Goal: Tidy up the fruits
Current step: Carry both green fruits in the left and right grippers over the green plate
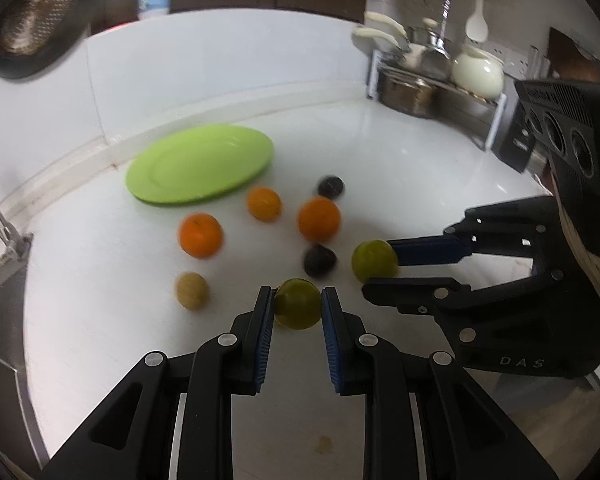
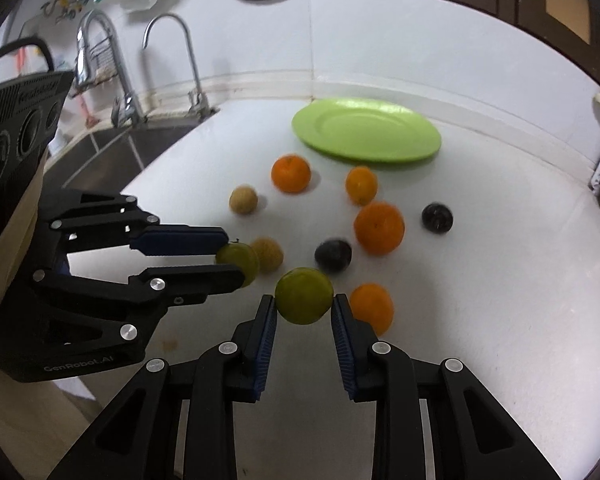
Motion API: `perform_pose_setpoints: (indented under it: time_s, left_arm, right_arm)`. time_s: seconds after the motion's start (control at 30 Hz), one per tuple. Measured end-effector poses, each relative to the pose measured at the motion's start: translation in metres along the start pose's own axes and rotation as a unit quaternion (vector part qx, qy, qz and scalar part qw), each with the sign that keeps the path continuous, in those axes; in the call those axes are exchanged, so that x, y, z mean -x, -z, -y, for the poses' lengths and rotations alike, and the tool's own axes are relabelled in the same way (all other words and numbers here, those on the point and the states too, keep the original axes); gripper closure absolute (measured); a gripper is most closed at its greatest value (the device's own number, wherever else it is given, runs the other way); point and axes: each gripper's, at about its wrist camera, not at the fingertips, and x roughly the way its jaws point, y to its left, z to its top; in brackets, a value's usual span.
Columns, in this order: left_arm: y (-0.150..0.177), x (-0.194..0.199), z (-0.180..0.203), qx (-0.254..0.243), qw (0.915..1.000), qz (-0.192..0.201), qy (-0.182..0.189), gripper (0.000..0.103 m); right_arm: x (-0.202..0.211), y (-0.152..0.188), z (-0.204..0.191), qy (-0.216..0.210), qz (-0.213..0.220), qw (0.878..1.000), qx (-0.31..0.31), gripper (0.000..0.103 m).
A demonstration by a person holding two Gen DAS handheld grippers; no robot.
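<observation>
Here, the left gripper (image 1: 297, 304) pinches a green fruit (image 1: 297, 303) between its blue pads, the fruit at the fingertips above the white counter (image 1: 400, 152). The right gripper (image 2: 304, 306) likewise pinches a second green fruit (image 2: 304, 295); in the left view this one sits at that gripper's tips, just right of the first.

Loose on the counter: three oranges (image 1: 200, 235) in the left view, a fourth (image 2: 371, 307) just behind the right gripper's fruit, two dark plums (image 1: 319, 260), and two small tan fruits (image 2: 243, 199).

The green plate (image 1: 199, 165) lies flat near the wall, beyond the fruit; nothing is on it.

A sink (image 2: 112, 152) with two taps lies off the counter's left edge. A rack (image 1: 432, 84) of pots stands at the right.
</observation>
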Motion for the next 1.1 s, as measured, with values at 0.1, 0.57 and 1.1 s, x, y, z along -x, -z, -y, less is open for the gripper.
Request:
perform_pose_setpoints:
  time_s: [0.1,0.57,1.1]
  left_arm:
    - [-0.009,0.001,-0.01,0.011,0.9999,0.007,-0.007,0.079]
    - [-0.061,-0.009,-0.048,0.033,0.9982,0.03,-0.04,0.079]
    - [-0.111,-0.073,-0.095,0.053,0.9977,0.005,-0.041,0.079]
  right_arm:
    - [-0.002,-0.011,0.001,0.011,0.012,1.0,-0.01,0.074]
    - [-0.024,-0.083,0.026,0.005,0.039,0.999,-0.006,0.074]
    - [-0.093,-0.152,0.064,0.011,0.002,1.0,-0.011,0.074]
